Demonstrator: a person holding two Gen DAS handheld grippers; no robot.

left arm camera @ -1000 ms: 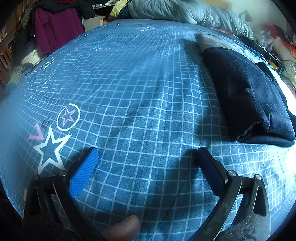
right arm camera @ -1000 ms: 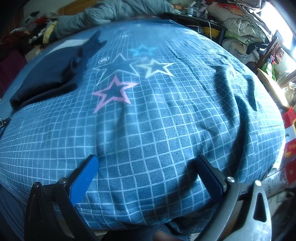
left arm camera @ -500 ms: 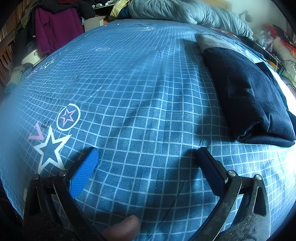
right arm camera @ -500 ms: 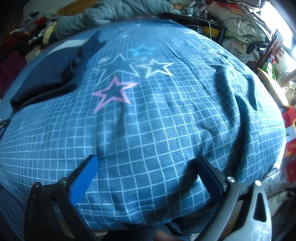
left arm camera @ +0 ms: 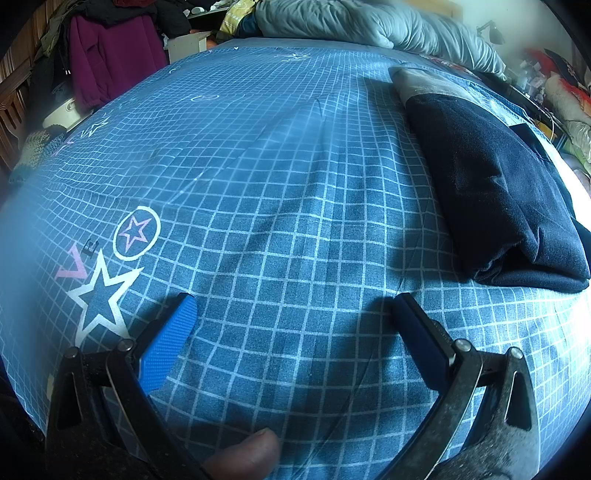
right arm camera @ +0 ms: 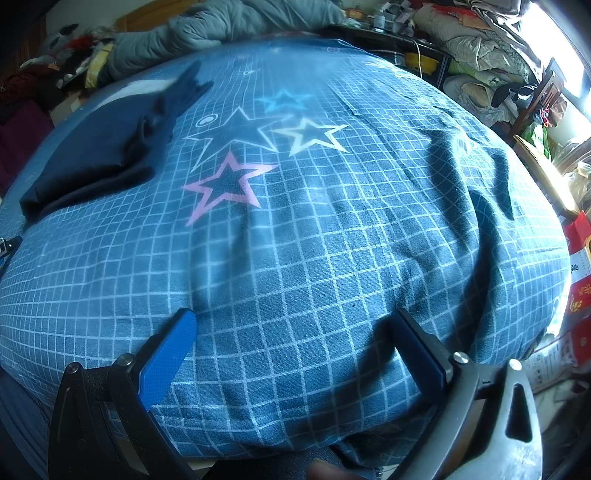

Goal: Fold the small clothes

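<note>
A folded dark navy garment [left arm camera: 491,184] lies on the blue checked bedspread [left arm camera: 280,177], at the right of the left wrist view. It also shows in the right wrist view [right arm camera: 99,155] at the far left. My left gripper [left arm camera: 293,306] is open and empty, low over the bedspread, to the left of and nearer than the garment. My right gripper [right arm camera: 291,321] is open and empty over the bedspread near the bed's front edge, well to the right of the garment.
A grey quilt [left arm camera: 369,26] is bunched at the head of the bed. A purple garment [left arm camera: 110,66] hangs at the left. Piled clothes and a chair [right arm camera: 517,85] stand beyond the bed's right side. Red boxes [right arm camera: 576,280] sit by the right edge.
</note>
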